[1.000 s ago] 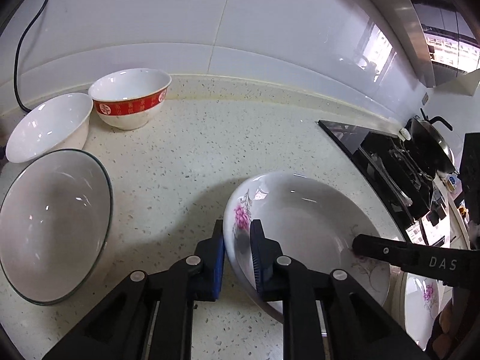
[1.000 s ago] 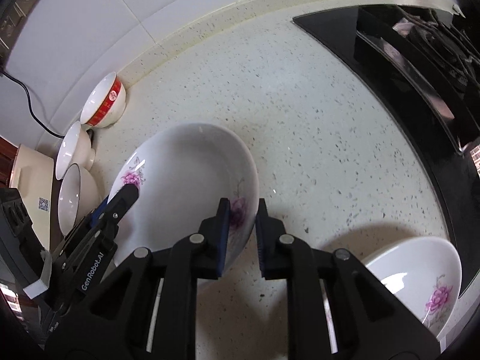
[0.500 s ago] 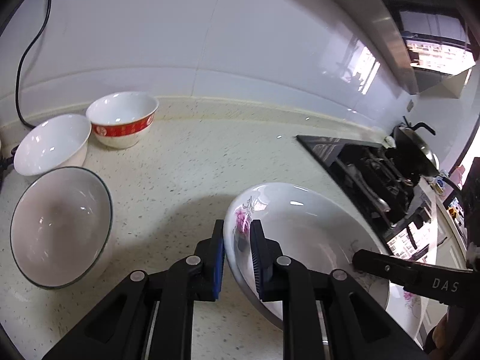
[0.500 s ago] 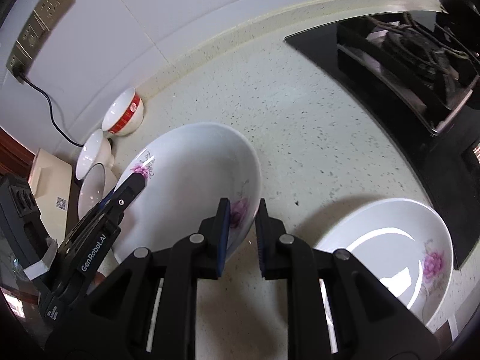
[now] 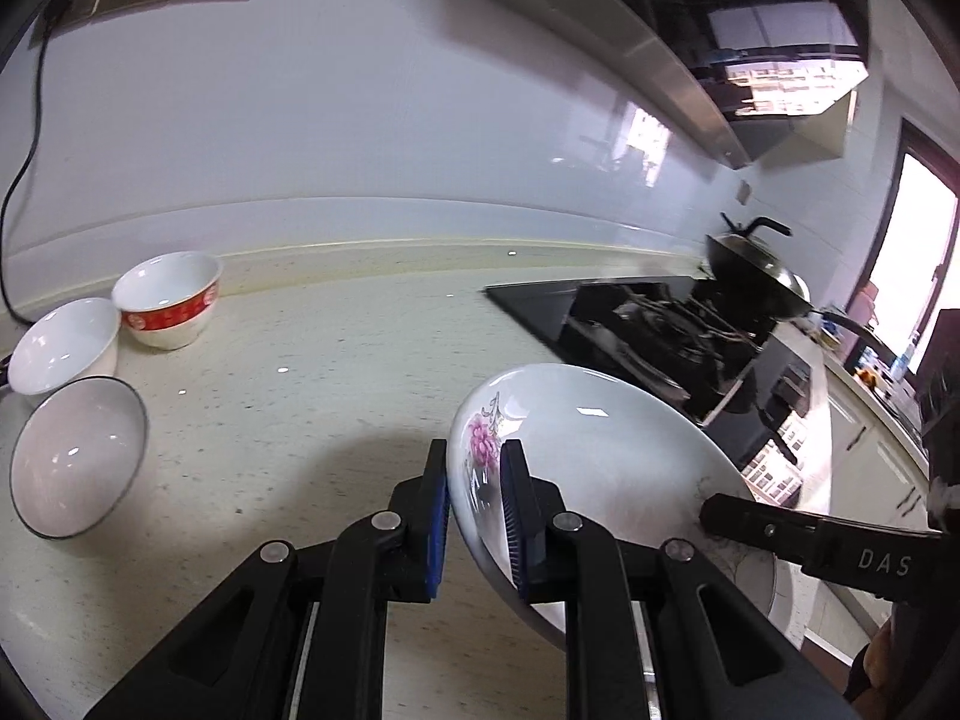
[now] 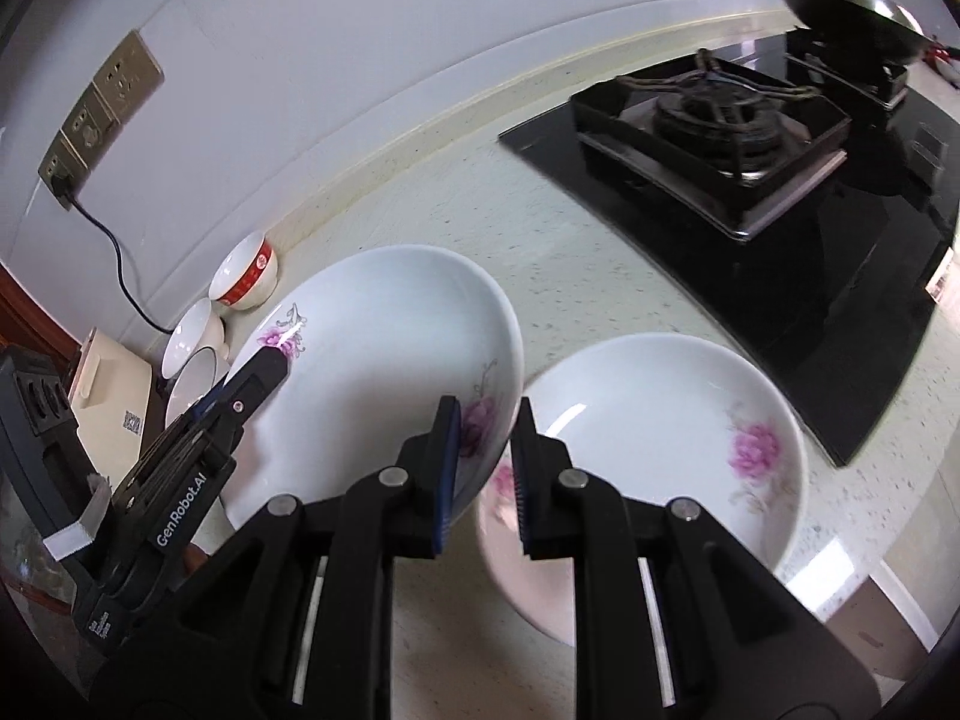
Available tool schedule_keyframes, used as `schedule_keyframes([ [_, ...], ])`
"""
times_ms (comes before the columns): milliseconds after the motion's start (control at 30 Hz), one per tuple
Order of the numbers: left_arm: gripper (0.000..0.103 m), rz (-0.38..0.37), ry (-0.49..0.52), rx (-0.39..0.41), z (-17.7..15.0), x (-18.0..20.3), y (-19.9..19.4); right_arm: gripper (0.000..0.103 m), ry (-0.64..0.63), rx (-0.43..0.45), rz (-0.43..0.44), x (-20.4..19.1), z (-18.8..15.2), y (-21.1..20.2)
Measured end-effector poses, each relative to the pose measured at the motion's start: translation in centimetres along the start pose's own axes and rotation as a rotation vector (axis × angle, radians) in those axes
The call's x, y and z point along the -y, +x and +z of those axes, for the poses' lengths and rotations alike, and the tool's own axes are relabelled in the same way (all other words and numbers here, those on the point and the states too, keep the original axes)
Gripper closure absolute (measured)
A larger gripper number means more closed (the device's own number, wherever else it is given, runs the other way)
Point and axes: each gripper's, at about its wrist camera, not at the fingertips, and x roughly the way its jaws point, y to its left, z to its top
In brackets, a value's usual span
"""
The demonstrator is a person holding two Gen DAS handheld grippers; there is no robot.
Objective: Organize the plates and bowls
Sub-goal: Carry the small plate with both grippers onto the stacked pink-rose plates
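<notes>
A white plate with pink flowers (image 5: pixel 594 468) (image 6: pixel 384 372) hangs tilted above the speckled counter, held at two sides of its rim. My left gripper (image 5: pixel 474 483) is shut on its left rim. My right gripper (image 6: pixel 485 441) is shut on the opposite rim, and its finger (image 5: pixel 780 531) shows in the left wrist view. A second flowered plate (image 6: pixel 660 438) lies flat on the counter just right of the held one, partly under its edge. Three bowls stand at the far left: a red-banded bowl (image 5: pixel 168 300) (image 6: pixel 246 273), a plain white bowl (image 5: pixel 60 342) and a dark-rimmed bowl (image 5: pixel 75 456).
A black gas hob (image 6: pixel 750 132) (image 5: pixel 660 324) fills the right side of the counter, with a lidded wok (image 6: pixel 852 0) on its far burner. Wall sockets (image 6: pixel 102 114) with a black cable sit at the left, above a cream box (image 6: pixel 108 408).
Both grippers have lifted the flowered plate off the counter and carried it toward the second plate, which now shows fully in the right wrist view. The bowls look farther away.
</notes>
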Motion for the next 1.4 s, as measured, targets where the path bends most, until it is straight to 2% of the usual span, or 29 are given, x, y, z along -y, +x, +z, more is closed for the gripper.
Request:
schedule_keyframes([
  [633, 0.086, -0.092, 0.124, 0.026, -2.9, 5.4, -0.9, 0.083, 0.1, 0.114, -0.031, 4.7, -4.3, -3.6],
  [1033, 0.084, -0.124, 0.253, 0.021, -4.9, 8.7, 0.1, 0.084, 0.144, 0.183, -0.117, 7.2, -6.6, -4.5],
  [1200, 0.083, -0.117, 0.31, -0.005, -5.7, 9.6, 1.0, 0.084, 0.151, 0.179, -0.159, 8.0, -6.9, -4.0],
  [1333, 0.082, -0.128, 0.3, -0.042, -5.6, 9.6, 1.7, 0.084, 0.149, 0.177, -0.173, 8.2, -6.9, -3.8],
  [1400, 0.079, -0.137, 0.294, -0.065, -5.7, 9.6, 2.1, 0.084, 0.146, 0.181, -0.191, 8.3, -6.9, -3.7],
])
